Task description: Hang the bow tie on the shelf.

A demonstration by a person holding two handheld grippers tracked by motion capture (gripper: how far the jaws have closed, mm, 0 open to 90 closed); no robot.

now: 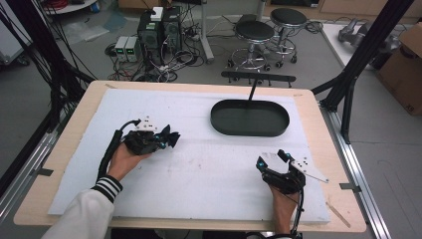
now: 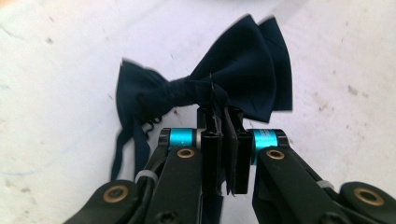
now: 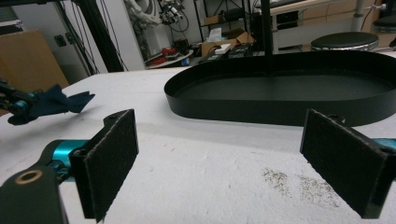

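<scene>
The left hand-held gripper (image 2: 223, 140) is pinching the dark blue bow tie (image 2: 210, 91) by a thin fold at its knot, on the white sheet (image 1: 209, 164) left of the black tray (image 1: 250, 118). With so little cloth caught, it is risking a slip when lifted. The right hand-held gripper (image 3: 233, 158) is gaping wide, holding nothing.

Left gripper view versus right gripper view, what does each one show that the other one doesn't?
Left gripper view alone: the left claw shut on the knot of the navy bow tie, its strap trailing. Right gripper view alone: the right claw open with nothing between its pads, and the black oval tray behind. Both: the bow tie and the white foam sheet.
</scene>
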